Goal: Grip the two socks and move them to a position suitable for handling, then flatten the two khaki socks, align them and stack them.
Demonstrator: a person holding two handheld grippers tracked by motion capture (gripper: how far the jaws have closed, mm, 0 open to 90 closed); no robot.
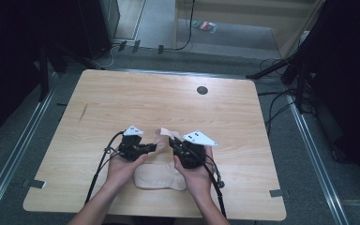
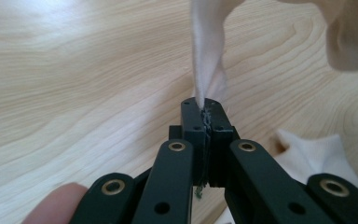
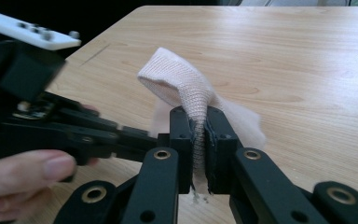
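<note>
Both claws are clamped on the same pale beige cloth (image 1: 161, 159), which lies on the near half of the bench (image 1: 122, 98), between the person's two hands. In the high view the left claw (image 1: 153, 147) points toward 3 o'clock and the right claw (image 1: 172, 141) toward 10 o'clock, so their tips nearly meet over the cloth's far end. That far end is lifted off the bench while the wider body of the cloth lies flat toward 6 o'clock, running back to the near edge. In the left gripper view the left claw (image 2: 205, 112) is closed on a thin edge of the cloth (image 2: 207, 51), which rises straight up toward 12 o'clock from the tips. In the right gripper view the right claw (image 3: 199, 122) is closed on a ribbed band of the cloth (image 3: 182, 84), which arches over toward 10 o'clock, where the left gripper sits close by. The cloth's long axis runs roughly 12 to 6 on the bench, and both claws hold its 12 o'clock end side by side, neither clearly nearer. Judging from this, the next move probably depends on carrying that held end along the long axis, or on drawing the claws apart toward 9 and 3 to spread it.
</note>
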